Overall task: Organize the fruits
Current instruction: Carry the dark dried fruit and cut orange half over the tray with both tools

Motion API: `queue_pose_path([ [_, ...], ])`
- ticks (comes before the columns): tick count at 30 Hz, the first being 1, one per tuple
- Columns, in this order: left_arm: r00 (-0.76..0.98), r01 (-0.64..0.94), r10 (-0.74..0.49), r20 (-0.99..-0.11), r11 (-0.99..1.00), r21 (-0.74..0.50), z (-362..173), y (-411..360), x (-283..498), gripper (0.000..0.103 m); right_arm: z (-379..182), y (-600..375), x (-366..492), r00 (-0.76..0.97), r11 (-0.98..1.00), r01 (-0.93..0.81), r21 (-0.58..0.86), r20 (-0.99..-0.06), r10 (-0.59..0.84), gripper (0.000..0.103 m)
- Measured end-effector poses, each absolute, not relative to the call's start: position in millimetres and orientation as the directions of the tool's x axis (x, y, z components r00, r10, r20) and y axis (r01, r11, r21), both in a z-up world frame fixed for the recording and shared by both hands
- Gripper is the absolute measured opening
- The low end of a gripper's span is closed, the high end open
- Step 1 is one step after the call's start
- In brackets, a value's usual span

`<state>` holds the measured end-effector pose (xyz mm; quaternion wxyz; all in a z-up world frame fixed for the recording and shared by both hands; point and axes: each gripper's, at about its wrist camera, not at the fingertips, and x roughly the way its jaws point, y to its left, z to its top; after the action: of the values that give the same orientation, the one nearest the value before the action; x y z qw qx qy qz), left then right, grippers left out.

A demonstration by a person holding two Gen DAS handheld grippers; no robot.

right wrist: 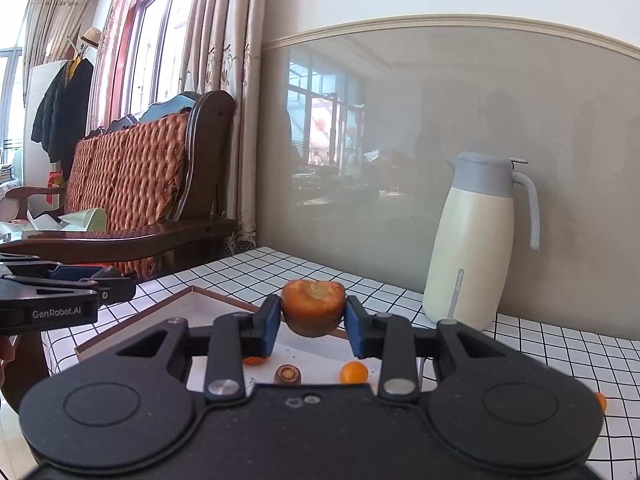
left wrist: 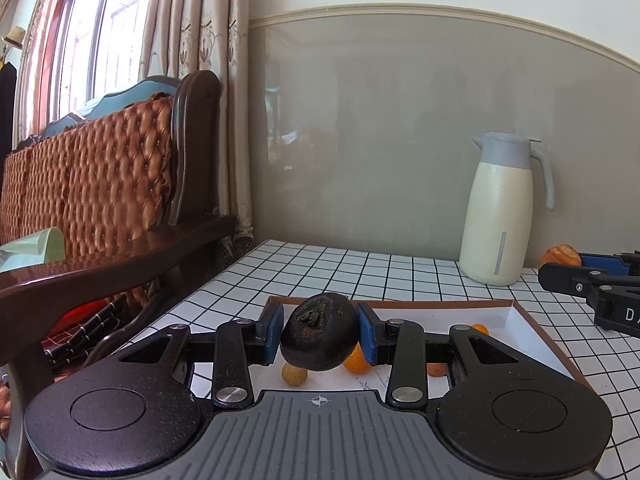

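Fruits are in both of your claws. Your left gripper (left wrist: 319,337) pinches a dark, almost black round fruit (left wrist: 319,333) between its blue pads, above the near edge of the shallow white tray with a brown rim (left wrist: 516,305). Your right gripper (right wrist: 309,322) pinches an orange, wrinkled fruit with a pale rough top (right wrist: 313,306) over the same tray.

I judge the step is carrying. Lower each fruit near the tray floor before you loosen the pads, and choose a free place away from the small orange round fruits (right wrist: 353,372).

Only the right view shows one small orange fruit (right wrist: 600,402) outside the tray, at the table's right edge. The left view shows the tray's far right corner.
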<state>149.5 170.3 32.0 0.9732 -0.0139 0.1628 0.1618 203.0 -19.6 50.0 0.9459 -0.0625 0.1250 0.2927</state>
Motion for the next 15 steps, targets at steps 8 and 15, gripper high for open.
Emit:
queue_pose_path([
  [8, 0.886, -0.322, 0.312, -0.344, 0.946, 0.029, 26.9, 179.0, 171.7, 0.039, 43.9, -17.0, 221.5, 0.802, 0.83, -0.555, -0.057, -0.301, 0.516, 0.026],
  [15, 0.875, -0.329, 0.314, -0.37, 0.944, 0.025, 18.9, 187.1, 186.8, 0.039, 37.8, -20.3, 239.0, 0.803, 0.843, -0.536, -0.036, -0.329, 0.497, 0.026],
])
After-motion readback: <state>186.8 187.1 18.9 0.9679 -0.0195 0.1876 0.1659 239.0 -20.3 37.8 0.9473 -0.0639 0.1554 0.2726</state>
